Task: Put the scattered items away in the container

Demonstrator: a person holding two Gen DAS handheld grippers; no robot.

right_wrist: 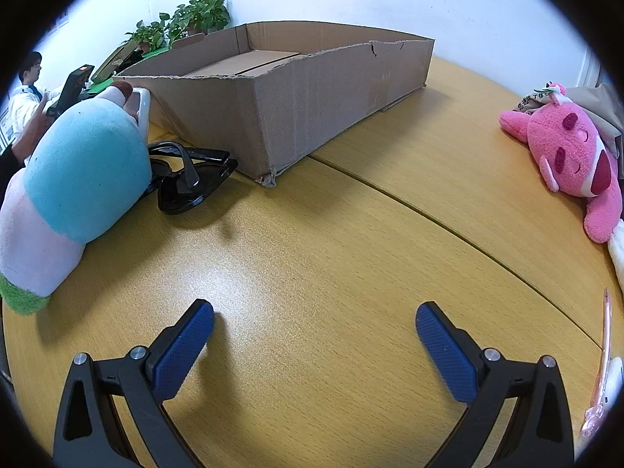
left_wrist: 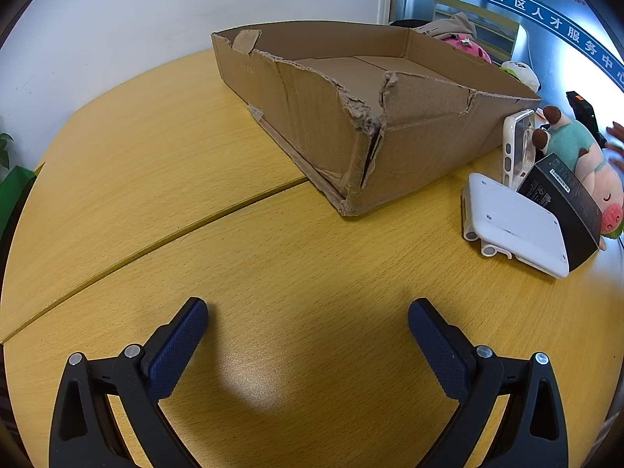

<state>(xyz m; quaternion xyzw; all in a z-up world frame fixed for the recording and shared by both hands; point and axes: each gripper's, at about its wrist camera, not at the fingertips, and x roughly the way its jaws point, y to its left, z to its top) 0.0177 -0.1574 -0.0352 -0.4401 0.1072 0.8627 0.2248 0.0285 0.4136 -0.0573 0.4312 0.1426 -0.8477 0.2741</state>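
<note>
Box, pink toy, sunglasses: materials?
Box: corrugated cardboard, matte brown; torn fluted edges show. Pink toy: plush fabric, fuzzy pile. Sunglasses: likely plastic, glossy black frame and dark lenses catching reflections. Both grippers open, holding nothing.

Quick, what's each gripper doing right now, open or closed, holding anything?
Left gripper: open, holding nothing, over the bare table.
Right gripper: open, holding nothing, over the table too.

Bright, sharp; fisheye warp; table (left_wrist: 273, 253) glare.
</note>
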